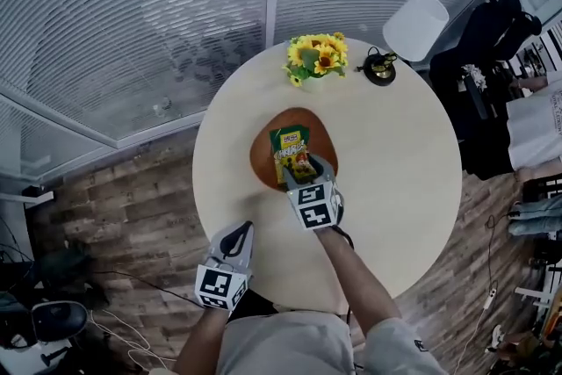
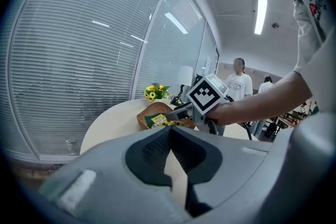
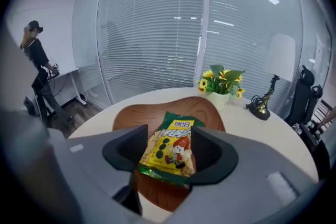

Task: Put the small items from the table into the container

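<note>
Round pale table (image 1: 395, 189). A brown wooden tray (image 1: 263, 155) lies near its middle. Potted yellow flowers (image 1: 318, 57) stand at the far edge, with a small black ornament (image 1: 380, 68) just beside them, to the right.

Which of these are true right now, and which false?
1. The right gripper has the packet between its fingers. True; the fingers are opening.
2. The left gripper holds a packet. False: its fingers are together with nothing between them.
3. The flowers stand in the tray. False: they stand on the table, beyond the tray.
4. The packet is over the tray. True.
</note>
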`<action>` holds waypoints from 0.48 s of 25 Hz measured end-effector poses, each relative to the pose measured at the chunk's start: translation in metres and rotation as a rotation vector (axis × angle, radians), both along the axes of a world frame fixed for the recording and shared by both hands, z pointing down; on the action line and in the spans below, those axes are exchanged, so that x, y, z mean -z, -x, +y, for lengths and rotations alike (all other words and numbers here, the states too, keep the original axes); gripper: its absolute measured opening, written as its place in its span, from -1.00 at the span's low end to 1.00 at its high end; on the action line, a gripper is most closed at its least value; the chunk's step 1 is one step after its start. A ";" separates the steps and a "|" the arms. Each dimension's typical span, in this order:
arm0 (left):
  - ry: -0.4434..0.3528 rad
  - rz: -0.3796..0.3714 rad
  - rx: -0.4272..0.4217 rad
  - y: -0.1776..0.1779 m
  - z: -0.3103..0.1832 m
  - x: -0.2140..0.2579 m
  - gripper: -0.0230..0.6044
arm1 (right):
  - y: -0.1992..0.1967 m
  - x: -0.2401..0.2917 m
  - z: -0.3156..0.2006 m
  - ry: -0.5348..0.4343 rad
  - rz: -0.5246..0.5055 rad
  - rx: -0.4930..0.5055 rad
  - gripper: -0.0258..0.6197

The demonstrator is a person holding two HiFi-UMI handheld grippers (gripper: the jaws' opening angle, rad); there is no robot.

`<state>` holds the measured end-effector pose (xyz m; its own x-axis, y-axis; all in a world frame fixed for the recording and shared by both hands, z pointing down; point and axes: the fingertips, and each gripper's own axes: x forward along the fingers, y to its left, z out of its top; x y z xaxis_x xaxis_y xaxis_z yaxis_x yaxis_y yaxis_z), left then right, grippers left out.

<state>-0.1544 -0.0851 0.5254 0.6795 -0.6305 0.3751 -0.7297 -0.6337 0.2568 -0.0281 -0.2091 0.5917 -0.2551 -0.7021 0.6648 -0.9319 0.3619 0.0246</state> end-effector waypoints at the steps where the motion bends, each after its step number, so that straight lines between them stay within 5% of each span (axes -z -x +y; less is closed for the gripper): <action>1: -0.001 0.003 -0.002 0.001 0.000 0.000 -0.94 | -0.001 0.002 0.001 -0.009 -0.007 -0.011 -0.12; 5: -0.007 0.015 -0.021 -0.001 -0.003 0.001 -0.94 | -0.006 0.039 0.015 -0.098 -0.078 -0.070 -0.24; 9: -0.034 0.040 -0.065 -0.019 -0.010 0.011 -0.94 | -0.023 0.094 0.045 -0.246 -0.088 -0.125 -0.92; 12: -0.058 0.055 -0.108 -0.037 -0.010 0.021 -0.94 | -0.032 0.122 0.074 -0.312 -0.156 -0.169 -0.92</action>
